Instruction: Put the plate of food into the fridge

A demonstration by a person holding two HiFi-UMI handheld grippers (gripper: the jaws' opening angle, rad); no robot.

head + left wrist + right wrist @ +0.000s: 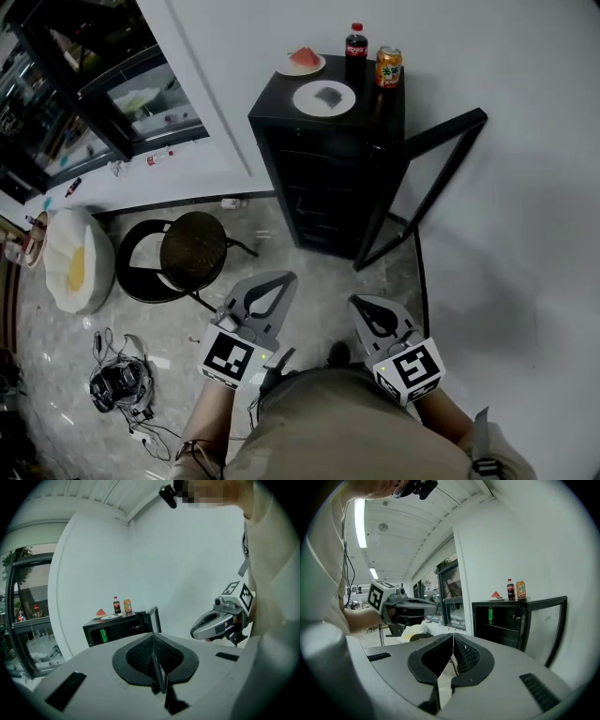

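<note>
A round brown stool (192, 248) stands near the open black fridge (319, 178); a white plate (305, 98) with dark food lies on top. The left claw (271, 287) and right claw (368, 308) are clenched, empty.

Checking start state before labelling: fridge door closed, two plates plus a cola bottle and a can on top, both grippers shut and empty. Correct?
No: the fridge door stands open, swung out sideways; the head view shows it. The rest holds: watermelon plate, second plate, cola bottle and can on the fridge top, left gripper and right gripper shut and empty.
</note>
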